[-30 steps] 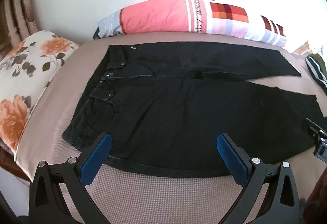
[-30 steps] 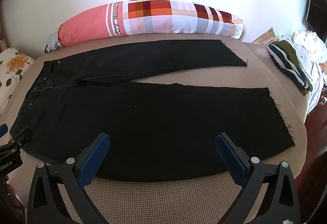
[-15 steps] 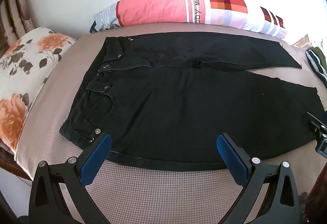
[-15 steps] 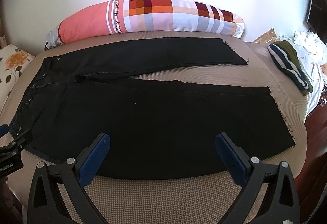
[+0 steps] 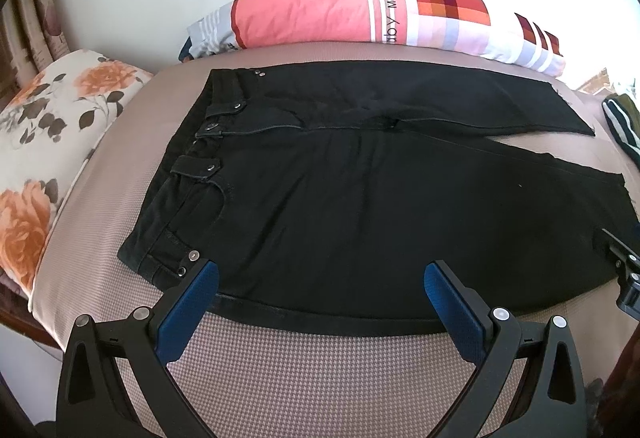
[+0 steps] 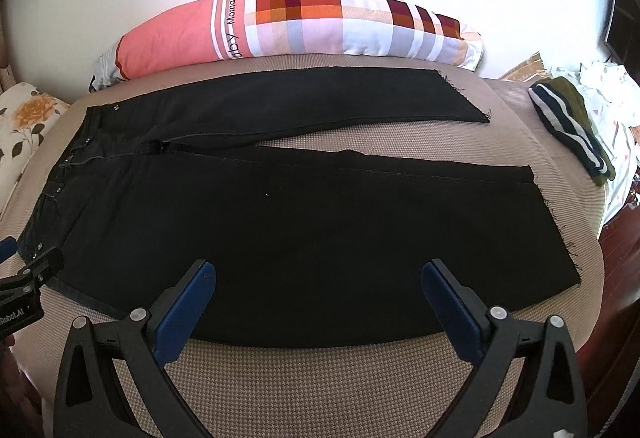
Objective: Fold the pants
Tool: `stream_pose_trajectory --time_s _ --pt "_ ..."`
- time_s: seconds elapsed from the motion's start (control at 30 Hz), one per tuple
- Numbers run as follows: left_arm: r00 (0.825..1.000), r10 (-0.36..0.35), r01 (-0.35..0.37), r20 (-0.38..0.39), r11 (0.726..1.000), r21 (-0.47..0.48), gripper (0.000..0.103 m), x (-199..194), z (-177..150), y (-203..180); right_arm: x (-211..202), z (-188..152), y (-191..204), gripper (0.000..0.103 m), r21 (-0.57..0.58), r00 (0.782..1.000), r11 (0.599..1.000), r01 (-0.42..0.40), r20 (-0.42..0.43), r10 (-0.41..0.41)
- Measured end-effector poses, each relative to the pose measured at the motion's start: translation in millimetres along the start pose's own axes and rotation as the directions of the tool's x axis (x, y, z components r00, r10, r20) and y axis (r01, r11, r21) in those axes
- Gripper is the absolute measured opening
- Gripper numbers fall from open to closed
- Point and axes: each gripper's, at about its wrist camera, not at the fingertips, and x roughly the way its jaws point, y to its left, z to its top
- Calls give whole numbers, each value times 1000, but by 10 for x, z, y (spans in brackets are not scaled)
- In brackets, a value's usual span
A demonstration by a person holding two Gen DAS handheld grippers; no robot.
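Note:
Black pants (image 5: 360, 198) lie flat on the bed, waistband to the left, both legs spread to the right (image 6: 320, 230). My left gripper (image 5: 320, 278) is open and empty, its blue pads over the near edge of the pants by the waist and hip. My right gripper (image 6: 318, 278) is open and empty over the near edge of the near leg. The far leg (image 6: 320, 106) lies apart from the near one. Each gripper shows at the edge of the other's view (image 5: 624, 270) (image 6: 24, 286).
A long pink and checked bolster pillow (image 6: 300, 26) lies along the wall behind the pants. A floral pillow (image 5: 44, 142) sits at the left. A striped dark garment (image 6: 572, 126) and white cloth (image 6: 608, 90) lie at the right. The beige bed cover (image 6: 320, 378) ends near me.
Both grippers have drawn back and up slightly from the pants; more of the waistband and bed cover shows in the left wrist view. The pants have not moved.

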Motion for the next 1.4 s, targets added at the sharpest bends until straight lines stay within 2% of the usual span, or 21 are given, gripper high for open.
stream_pose_trajectory --time_s 0.67,1.0,1.13,1.27,1.37,1.4 --pt "1000 15 -15 22 1000 -11 102 -32 50 68 -23 -3 15 102 -4 1000 1000 8 6 -8" --pt "999 13 -13 49 1000 -3 102 -35 188 152 -31 20 -21 102 5 1000 1000 -4 23 4" --pt "998 0 2 58 1000 -28 101 -14 408 348 -37 87 -83 102 21 998 998 -58 35 57" --pt "998 -49 53 50 995 -85 85 72 793 724 -35 250 -114 102 20 987 988 -151 50 150" --pt "991 -129 132 30 980 -152 77 225 1140 1105 -2 448 -108 102 8 972 973 -229 55 228" --pt "984 -175 176 22 967 -185 73 326 1293 1283 23 534 -107 102 11 965 967 -255 57 254"
